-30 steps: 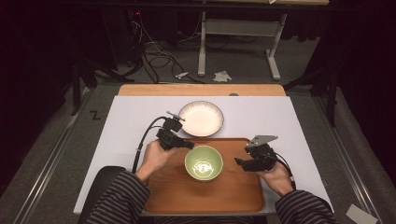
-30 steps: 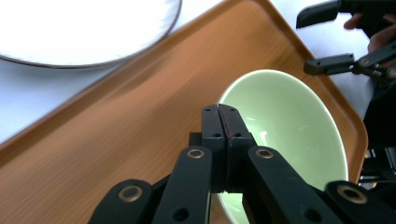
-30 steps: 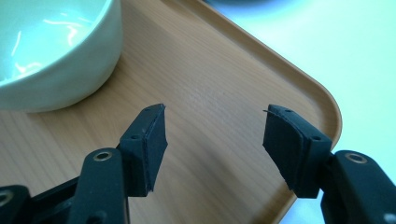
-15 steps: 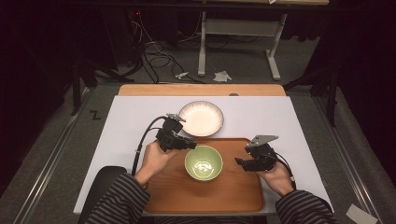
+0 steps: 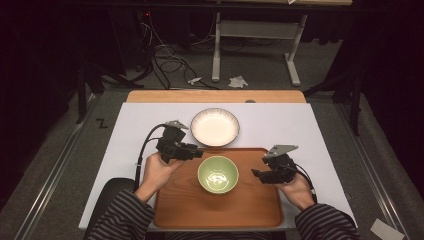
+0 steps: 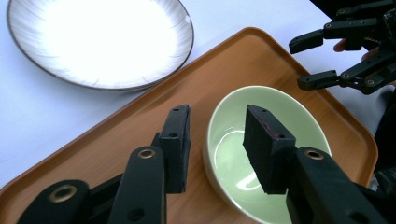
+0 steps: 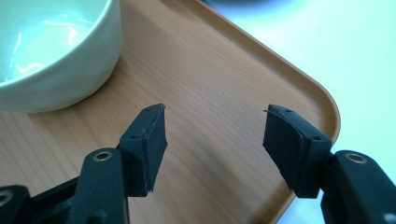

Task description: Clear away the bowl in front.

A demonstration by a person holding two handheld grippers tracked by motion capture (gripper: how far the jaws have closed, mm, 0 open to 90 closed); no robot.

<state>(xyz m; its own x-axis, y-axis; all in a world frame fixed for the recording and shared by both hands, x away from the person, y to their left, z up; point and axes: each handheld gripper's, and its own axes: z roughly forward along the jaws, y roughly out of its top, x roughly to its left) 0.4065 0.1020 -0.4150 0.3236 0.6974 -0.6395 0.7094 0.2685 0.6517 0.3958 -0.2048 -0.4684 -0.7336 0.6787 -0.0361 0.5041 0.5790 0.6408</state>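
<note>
Right now my left gripper (image 5: 196, 151) hovers at the green bowl's (image 5: 218, 174) left rim, its fingers (image 6: 176, 140) having just been opening, parted either side of the rim without pressing it. That bowl sits mid-frame on the wooden tray (image 5: 185, 210). My right gripper (image 5: 257, 174) waits right of the bowl, fingers (image 7: 148, 140) wide over bare tray. Just above the tray's top edge rests a white plate (image 5: 215, 127), clear of both grippers. A white sheet (image 5: 130, 130) covers the counter (image 5: 150, 96); beyond it, grey floor (image 5: 260, 75), cables (image 5: 165, 55) and a metal stand (image 5: 295, 65) in a dark room.
</note>
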